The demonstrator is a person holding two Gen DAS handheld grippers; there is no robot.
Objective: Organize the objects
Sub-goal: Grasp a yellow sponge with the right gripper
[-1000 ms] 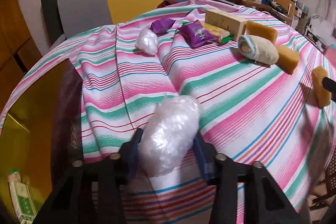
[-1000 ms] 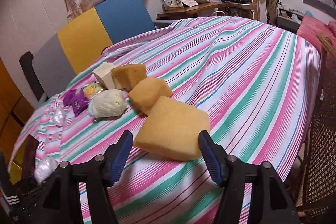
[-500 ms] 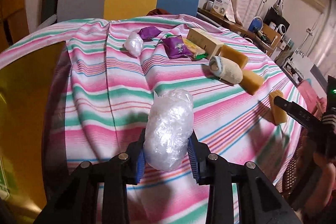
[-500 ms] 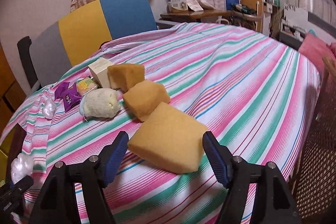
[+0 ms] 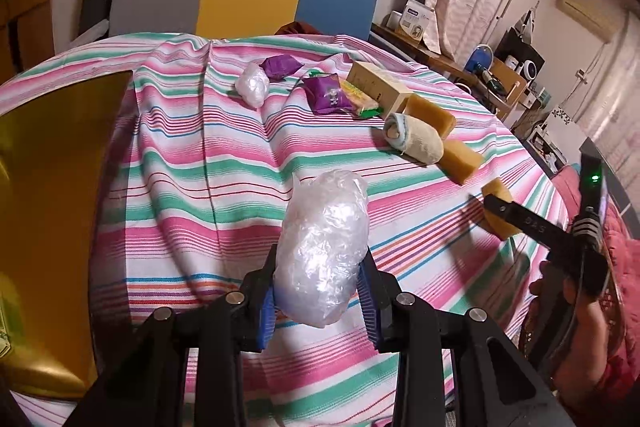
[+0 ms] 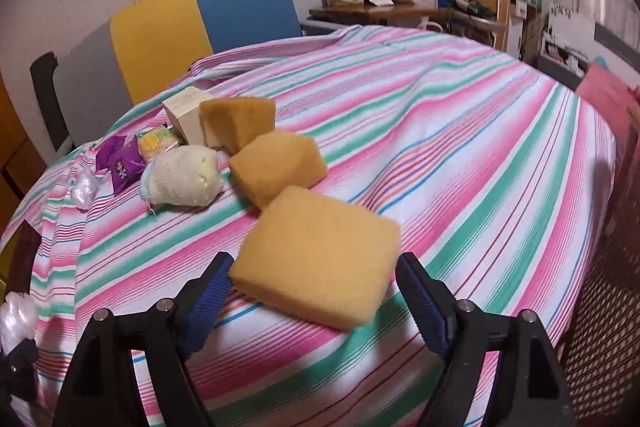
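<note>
The left gripper [image 5: 318,303] was clamped on a crumpled clear plastic bag [image 5: 324,251], which it held above the striped tablecloth [image 5: 180,163]. The bag was soft and slippery, so it could probably slide out of the pads if the hand swung quickly toward the yellow bin [image 5: 48,187] at the left edge of the table.

The jaws of the right gripper [image 6: 316,297] were opening around the nearest yellow sponge [image 6: 316,255], which lay on the cloth between them; the pads did not press it. If they closed off-centre, the sponge might bend and twist out.

Behind it were two more sponges [image 6: 276,163], a rolled sock [image 6: 182,179], a small carton box [image 6: 186,109], purple snack packets [image 6: 122,163] and a second plastic bundle [image 6: 84,189]. These stood close together, so a wide jaw could push a neighbour.
</note>
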